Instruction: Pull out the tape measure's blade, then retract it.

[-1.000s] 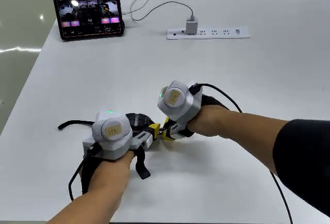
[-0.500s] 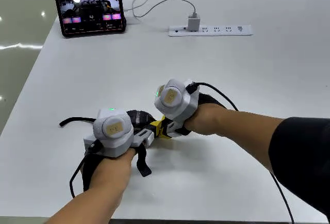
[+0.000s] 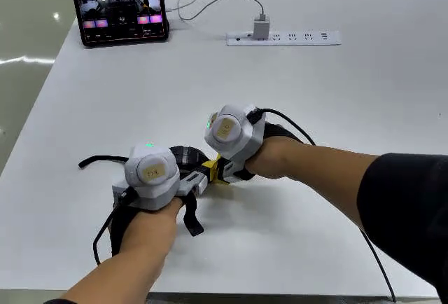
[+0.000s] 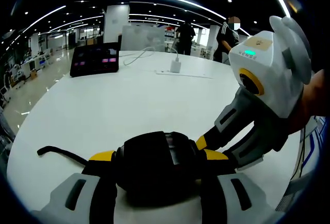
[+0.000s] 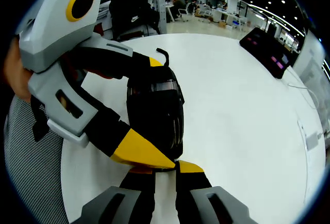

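Note:
A black tape measure [image 3: 186,157] lies on the white table [image 3: 315,108], near its front. My left gripper [image 3: 198,172] is shut on its case, and the yellow-tipped jaws press both sides of the case [image 4: 160,164] in the left gripper view. My right gripper [image 3: 220,171] comes in from the right and meets the case's edge. In the right gripper view its jaws [image 5: 165,171] stand nearly together at the case [image 5: 154,108], pinching the blade's tip. Hardly any blade shows outside the case. A black wrist strap [image 3: 98,160] trails left from the case.
A tablet [image 3: 119,11] with a lit screen stands at the far left. A white power strip [image 3: 283,38] with a charger [image 3: 260,29] and cable lies at the back. The table's left edge [image 3: 42,101] drops to the floor. People stand far off [image 4: 227,33].
My right gripper has moved left toward the tape measure, and the short gap between it and the case has closed. The left gripper has kept its hold.

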Available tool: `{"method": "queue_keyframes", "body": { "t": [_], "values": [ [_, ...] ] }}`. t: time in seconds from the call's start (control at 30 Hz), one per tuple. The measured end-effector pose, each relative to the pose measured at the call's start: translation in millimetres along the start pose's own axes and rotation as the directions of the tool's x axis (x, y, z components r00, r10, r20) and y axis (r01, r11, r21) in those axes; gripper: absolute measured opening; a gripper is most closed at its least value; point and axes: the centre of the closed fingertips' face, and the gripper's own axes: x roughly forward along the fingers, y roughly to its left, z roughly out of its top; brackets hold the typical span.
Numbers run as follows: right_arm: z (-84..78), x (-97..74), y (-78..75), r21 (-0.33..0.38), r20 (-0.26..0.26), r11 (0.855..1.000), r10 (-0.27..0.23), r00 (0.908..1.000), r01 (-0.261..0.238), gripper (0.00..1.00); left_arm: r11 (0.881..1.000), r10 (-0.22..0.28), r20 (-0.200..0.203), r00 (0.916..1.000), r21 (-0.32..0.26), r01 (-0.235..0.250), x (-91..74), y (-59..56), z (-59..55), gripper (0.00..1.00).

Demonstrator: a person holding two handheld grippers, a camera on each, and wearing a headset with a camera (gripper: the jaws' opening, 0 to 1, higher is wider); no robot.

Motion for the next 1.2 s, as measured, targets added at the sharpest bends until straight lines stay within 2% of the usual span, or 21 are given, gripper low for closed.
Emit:
{"method": "queue_keyframes", "body": {
  "t": [0.1, 0.2, 0.33, 0.43, 0.47, 0.77, 0.87, 0.93, 1.2],
  "values": [
    [0.9, 0.6, 0.6, -0.029, -0.011, 0.999, -0.014, 0.9998, 0.014, 0.11, 1.0, -0.007, -0.003, 1.0, 0.005, 0.007, 2.2, 0.7, 1.5, 0.62],
    [0.7, 0.5, 0.2, -0.033, -0.011, 0.999, -0.02, 0.9997, 0.02, 0.11, 1.0, -0.005, -0.024, 0.9997, -0.003, 0.005, 2.9, 0.6, 2.0, 0.63],
    [0.3, 0.1, -0.1, -0.037, -0.018, 0.999, -0.036, 0.9992, 0.036, 0.12, 1.0, -0.008, -0.027, 0.9996, -0.009, 0.008, 1.6, 0.3, -0.1, 0.63],
    [-0.6, -0.8, -1.9, -0.033, -0.005, 0.998, -0.057, 0.9984, 0.057, 0.14, 1.0, -0.01, -0.032, 0.9994, -0.016, 0.01, -0.1, -0.3, -1.3, 0.63],
    [-1.0, -1.1, -0.1, 0.0, 0.008, 0.999, -0.049, 0.9987, 0.049, 0.13, 1.0, -0.015, -0.026, 0.9995, -0.014, 0.014, -0.7, -0.4, -0.9, 0.63],
    [-3.3, -14.2, -2.7, 0.004, 0.03, 0.997, -0.08, 0.9964, 0.079, 0.17, 0.999, -0.045, -0.026, 0.9986, -0.019, 0.044, -3.0, 1.6, 0.2, 0.63],
    [-5.4, -18.4, -6.1, 0.042, 0.044, 0.995, -0.097, 0.9943, 0.095, 0.19, 0.998, -0.058, -0.03, 0.9979, -0.012, 0.058, -3.1, 1.1, 1.9, 0.63],
    [-7.5, -22.0, -7.2, 0.057, 0.05, 0.993, -0.108, 0.9929, 0.105, 0.2, 0.998, -0.056, -0.022, 0.9982, -0.002, 0.056, -3.7, 2.3, 5.5, 0.69],
    [-20.5, -37.8, -12.4, 0.161, 0.098, 0.976, -0.162, 0.9819, 0.145, 0.32, 0.996, -0.084, -0.017, 0.9963, -0.024, 0.083, -4.5, 7.6, 10.6, 0.77]
  ]
}}
